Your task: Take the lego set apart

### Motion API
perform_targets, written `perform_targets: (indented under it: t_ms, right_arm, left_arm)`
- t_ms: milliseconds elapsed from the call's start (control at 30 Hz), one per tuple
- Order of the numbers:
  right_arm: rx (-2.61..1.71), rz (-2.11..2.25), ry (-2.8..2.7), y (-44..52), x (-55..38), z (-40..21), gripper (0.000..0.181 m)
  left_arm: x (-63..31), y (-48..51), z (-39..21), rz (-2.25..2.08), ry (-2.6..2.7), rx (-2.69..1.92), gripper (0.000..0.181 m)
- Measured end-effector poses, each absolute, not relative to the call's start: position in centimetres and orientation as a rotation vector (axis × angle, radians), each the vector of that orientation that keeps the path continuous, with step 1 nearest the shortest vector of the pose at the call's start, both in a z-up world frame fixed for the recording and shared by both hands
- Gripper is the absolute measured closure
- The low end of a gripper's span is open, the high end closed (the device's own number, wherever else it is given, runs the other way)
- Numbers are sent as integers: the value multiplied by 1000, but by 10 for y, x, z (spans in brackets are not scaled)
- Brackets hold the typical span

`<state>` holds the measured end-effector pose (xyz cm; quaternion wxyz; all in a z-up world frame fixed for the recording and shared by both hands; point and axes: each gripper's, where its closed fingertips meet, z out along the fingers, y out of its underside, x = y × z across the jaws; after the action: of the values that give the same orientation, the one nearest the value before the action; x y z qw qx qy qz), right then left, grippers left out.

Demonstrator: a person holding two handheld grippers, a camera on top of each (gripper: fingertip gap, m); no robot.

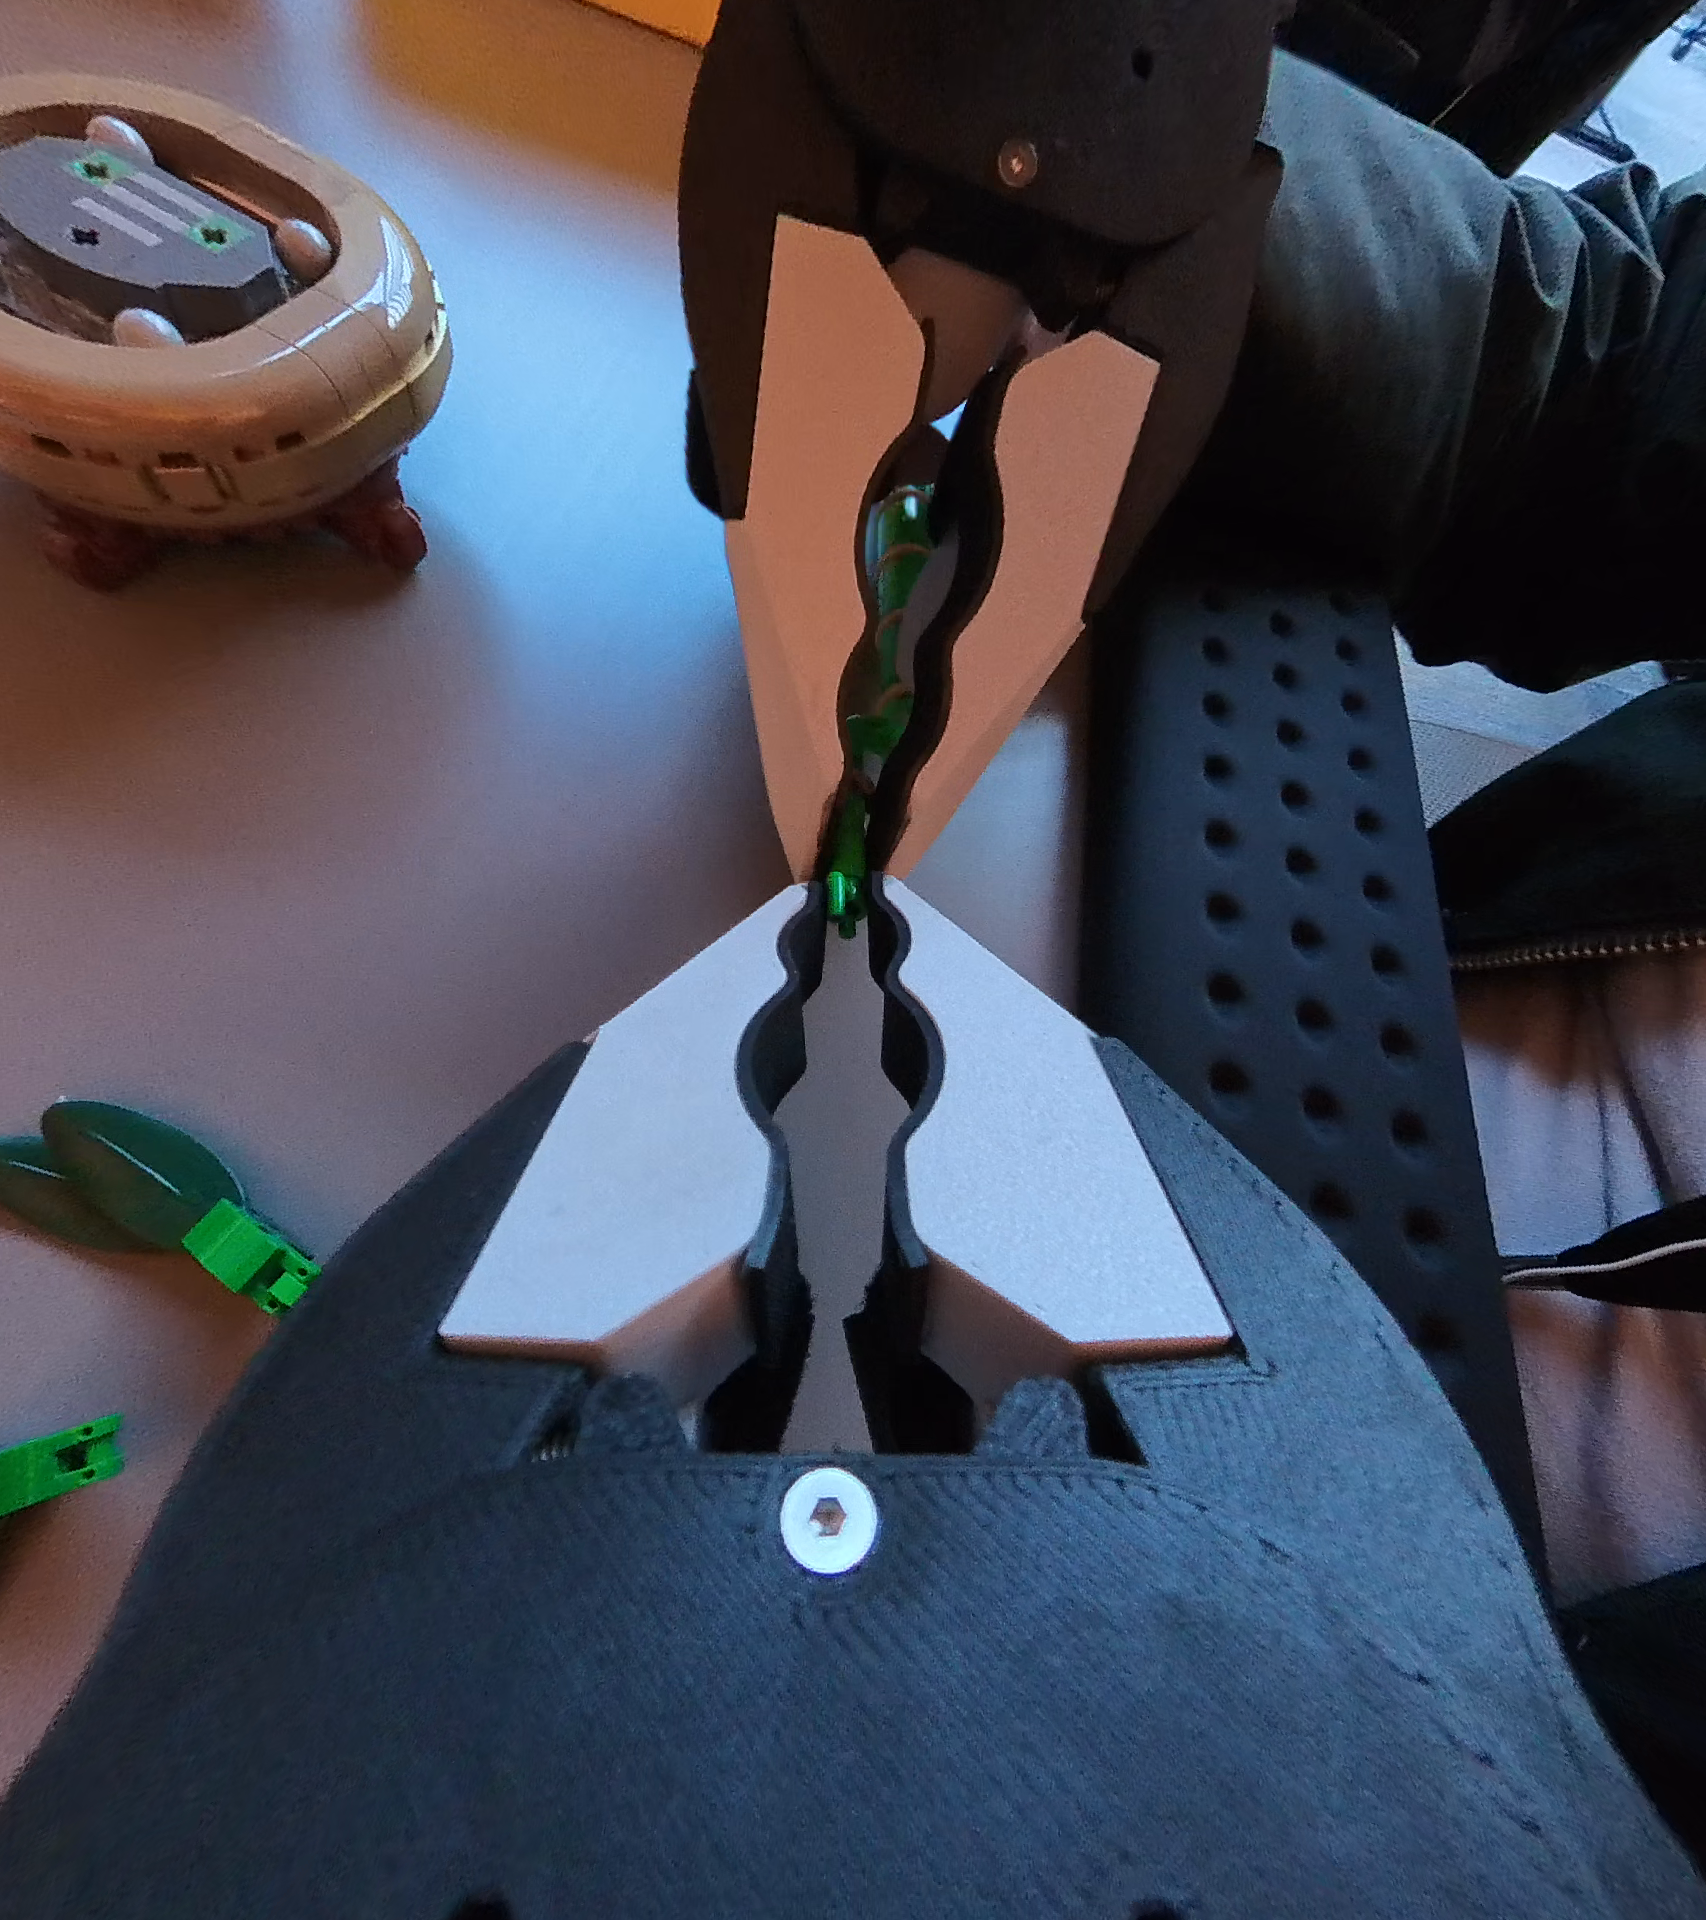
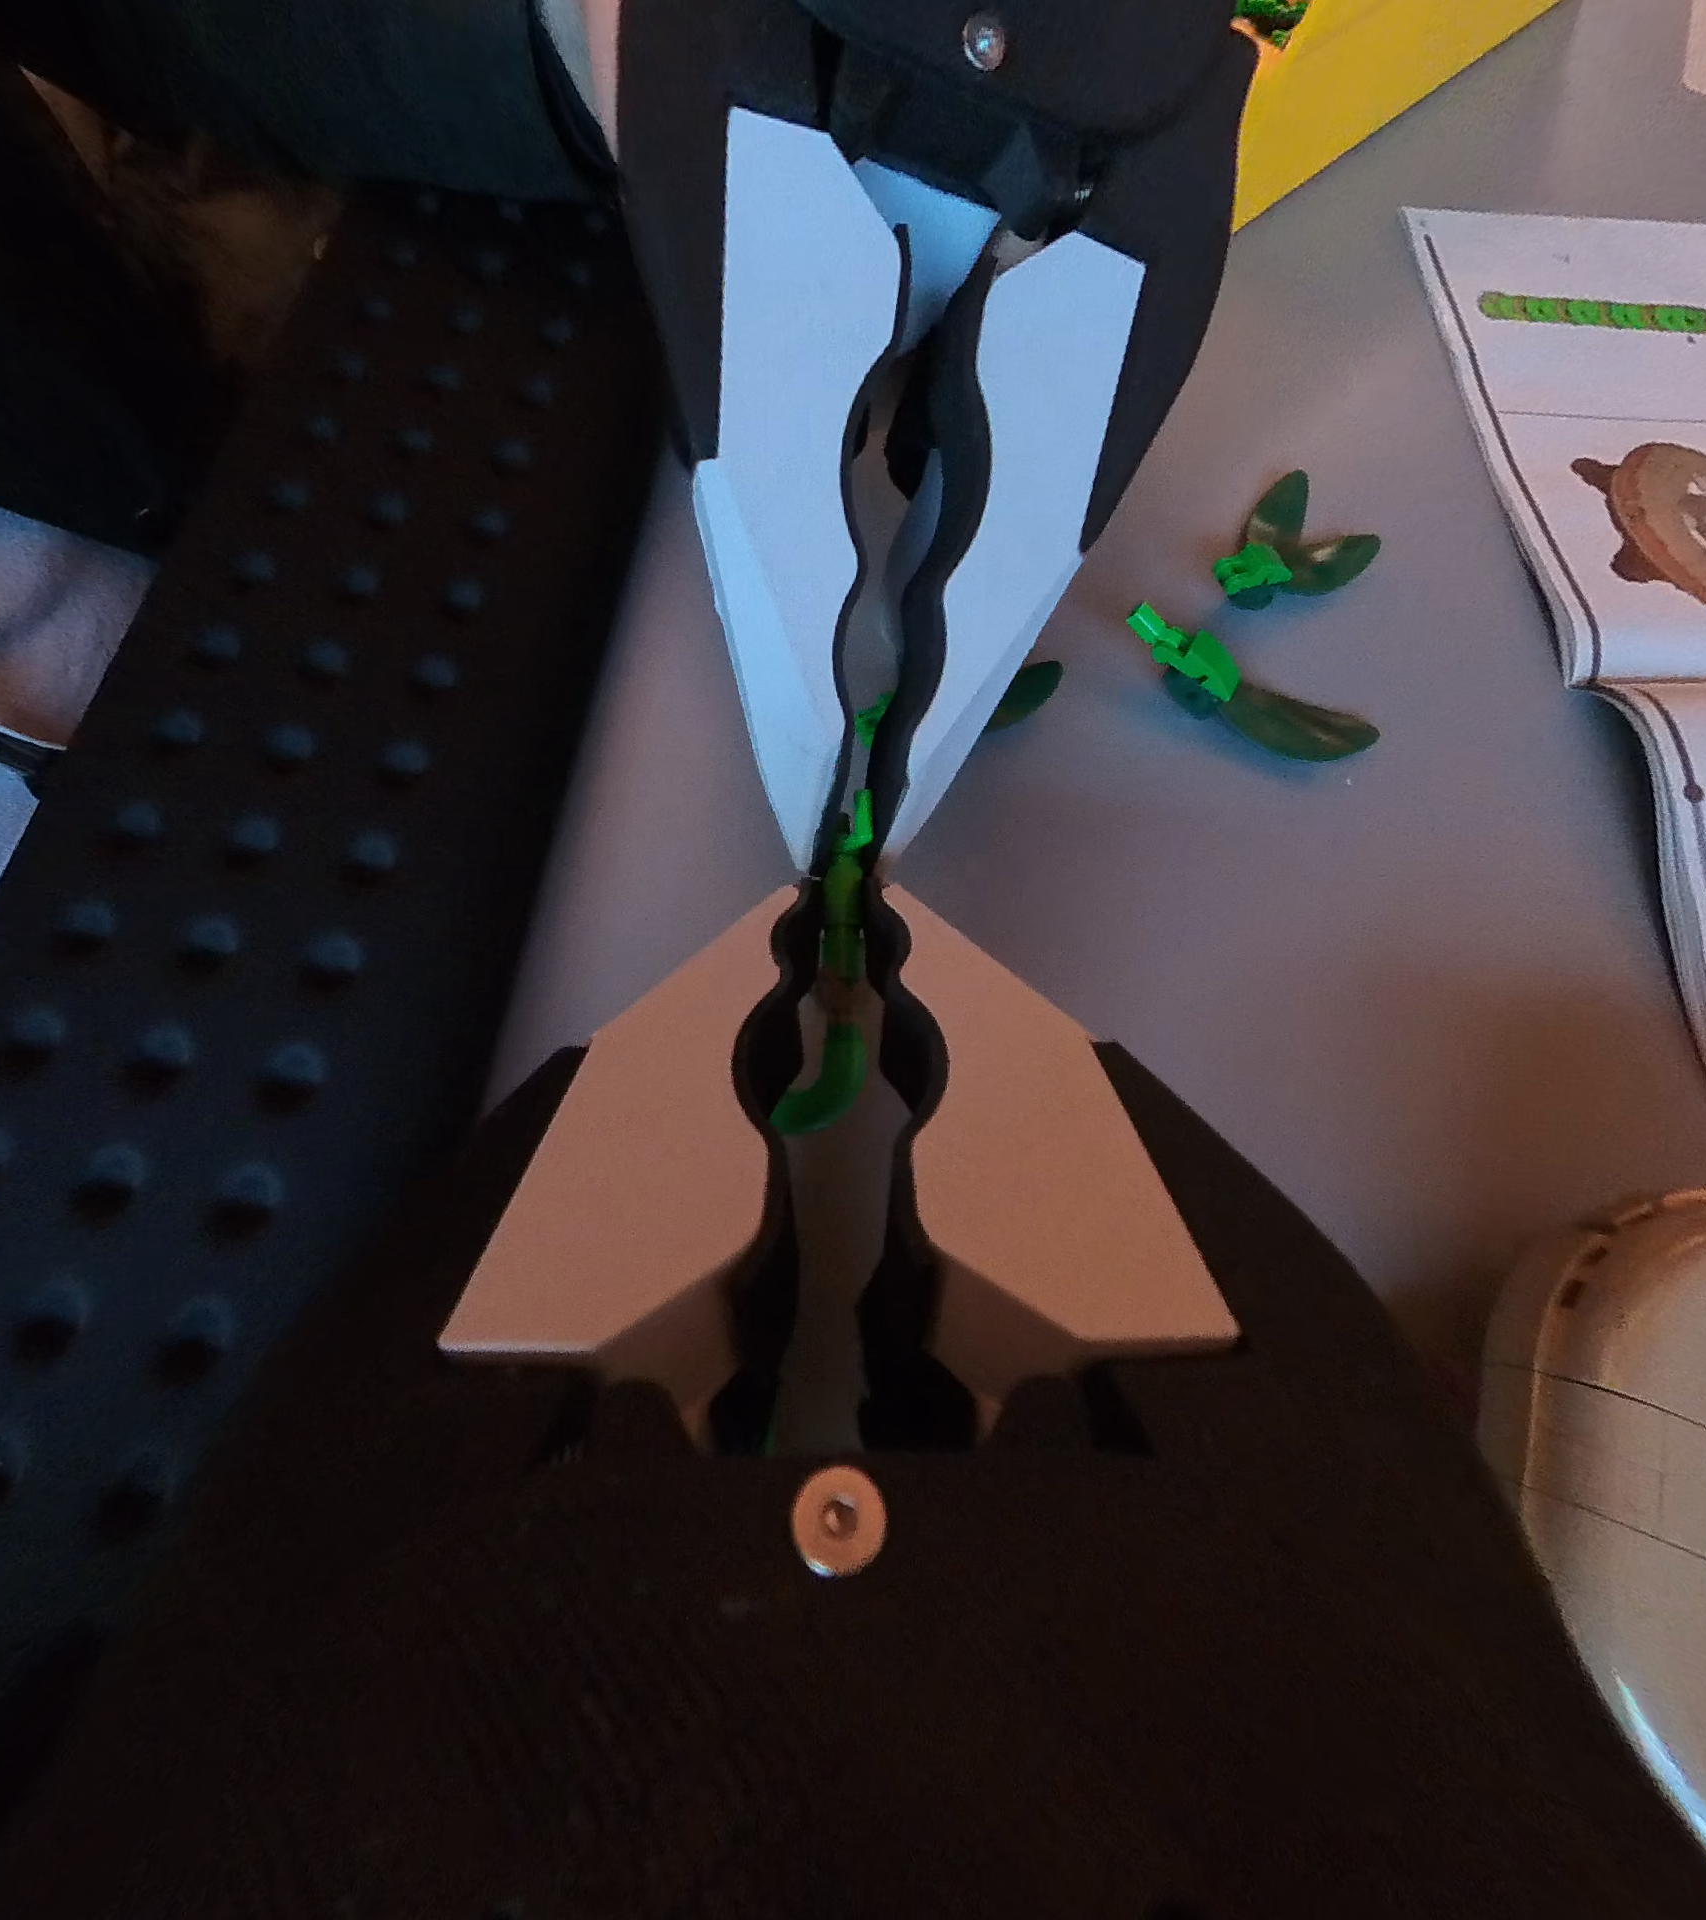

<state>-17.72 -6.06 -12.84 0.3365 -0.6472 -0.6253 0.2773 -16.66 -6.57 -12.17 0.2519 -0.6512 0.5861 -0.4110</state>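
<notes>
**Both grippers meet tip to tip on the green stem**

Left wrist view: The left gripper (image 1: 844, 896) points away from the camera; its jaws are drawn close, pinching the near end of the green stem (image 1: 893, 613) at the tips. The right gripper (image 1: 854, 847) faces it from above, jaws pressed together along most of the stem's length. The tan lego pot (image 1: 153, 343) on dark red feet stands on the table (image 1: 413, 779), well apart at upper left. Two detached green leaf pieces (image 1: 116, 1184) lie at lower left. A perforated black chair back (image 1: 1296, 935) stands to the right.

Right wrist view: The right gripper (image 2: 841, 894) holds the curved green stem (image 2: 844, 997) between jaws pressed together; the stem's hooked end shows inside the jaw channel, which the other view hides. The left gripper (image 2: 854, 847) opposes it, jaws nearly closed on the stem's far end. Only this view shows the open instruction booklet (image 2: 1680, 540) at right and a yellow box (image 2: 1368, 114) at upper right. Leaf pieces (image 2: 1275, 561) lie between gripper and booklet. The pot's rim (image 2: 1607, 1371) appears at lower right.
</notes>
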Motion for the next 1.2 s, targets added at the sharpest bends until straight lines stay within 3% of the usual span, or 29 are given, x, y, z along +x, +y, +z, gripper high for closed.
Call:
perform_targets:
  t_ms: [1200]
  right_arm:
    - [-1626, 753, -1634, -76, -185, -119, 173]
  left_arm:
    - [-180, -82, -110, -1293, 1583, -1814, 175]
